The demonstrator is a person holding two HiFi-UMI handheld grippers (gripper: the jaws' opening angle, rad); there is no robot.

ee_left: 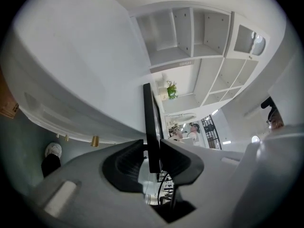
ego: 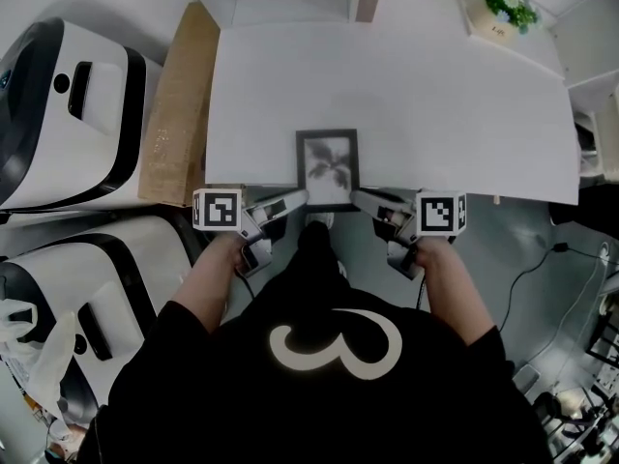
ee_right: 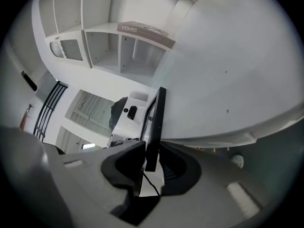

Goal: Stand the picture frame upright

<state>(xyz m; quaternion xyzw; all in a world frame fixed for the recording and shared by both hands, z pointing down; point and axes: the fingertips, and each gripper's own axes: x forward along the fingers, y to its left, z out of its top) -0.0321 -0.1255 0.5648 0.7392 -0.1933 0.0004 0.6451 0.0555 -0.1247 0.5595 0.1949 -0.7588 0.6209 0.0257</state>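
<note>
A dark picture frame [ego: 327, 169] with a leaf print lies face up at the front edge of the white table [ego: 406, 85]. My left gripper [ego: 295, 199] grips its near left corner and my right gripper [ego: 360, 197] grips its near right corner. In the left gripper view the frame [ee_left: 149, 122] shows edge-on, and the left gripper [ee_left: 152, 152] has both pads pressed against it. The right gripper view shows the same: the frame's thin edge [ee_right: 156, 120] is clamped in the right gripper [ee_right: 152, 156].
A potted plant [ego: 505, 3] stands at the table's far right corner. A cardboard sheet [ego: 179, 104] leans along the table's left side, beside two white machines [ego: 68, 104]. White shelving [ee_left: 190, 32] lies beyond the table. Cables [ego: 542, 269] run over the floor at the right.
</note>
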